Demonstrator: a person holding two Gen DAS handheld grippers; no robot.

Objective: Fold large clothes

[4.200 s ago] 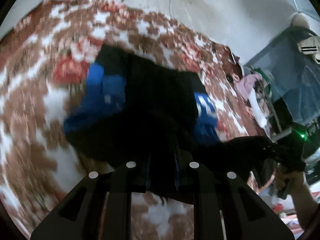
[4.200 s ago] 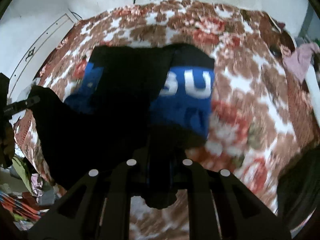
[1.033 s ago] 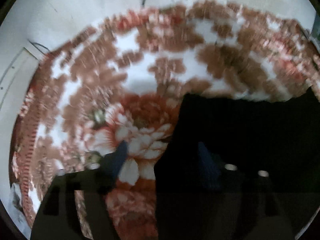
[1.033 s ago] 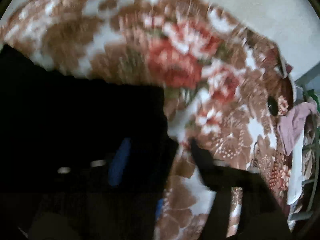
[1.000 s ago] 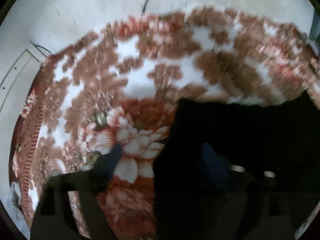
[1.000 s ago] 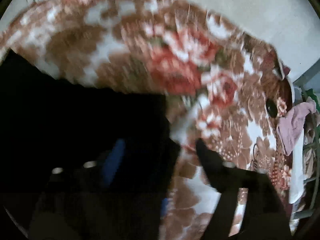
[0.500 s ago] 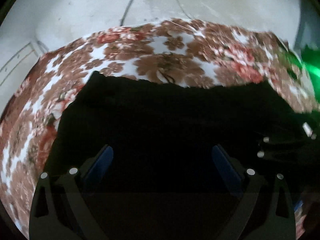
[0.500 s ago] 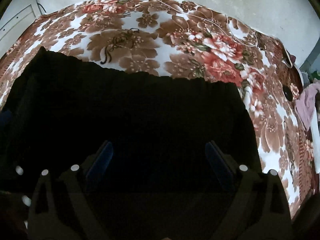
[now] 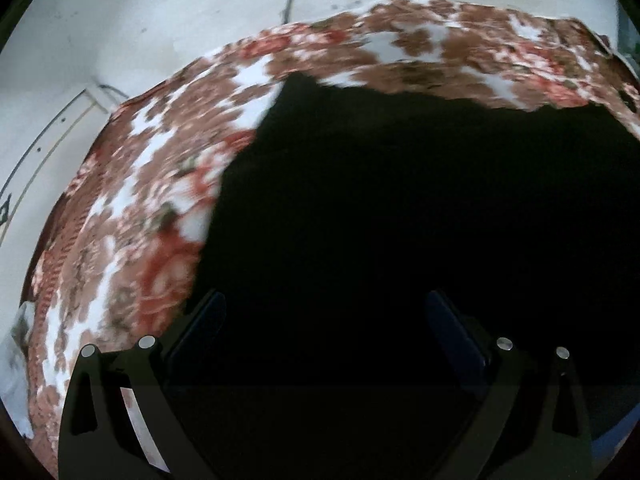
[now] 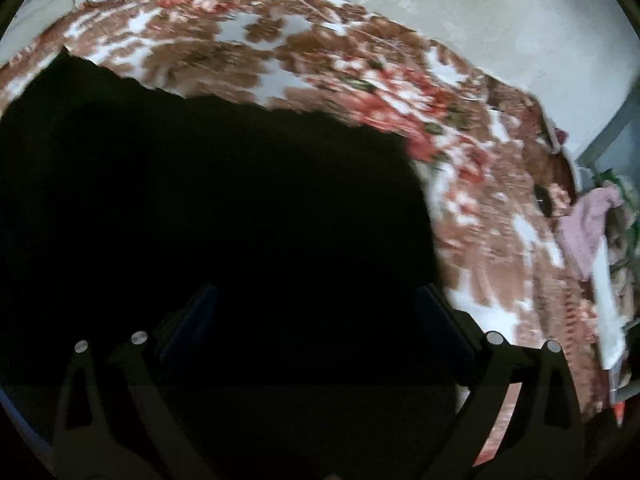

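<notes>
Garment: a black garment [image 9: 420,208] lies spread flat on a floral blanket [image 9: 152,208], its far edge running across both views; in the right wrist view it fills the left and middle [image 10: 208,208].
Left gripper: the left gripper [image 9: 324,320] hangs over the near part of the garment with its two fingers spread wide, nothing between them; the blue pads [image 9: 452,328] face each other across bare black cloth.
Right gripper: the right gripper [image 10: 316,312] is likewise released, fingers wide apart above the dark fabric, holding nothing.
Blanket: brown, red and white flowers, showing to the left of the garment in the left view and to the right in the right view [image 10: 480,184].
Surroundings: a pale wall [image 9: 160,20] behind; a pink cloth [image 10: 584,228] beyond the blanket's right edge.
Sharpness: both views are motion-blurred.
</notes>
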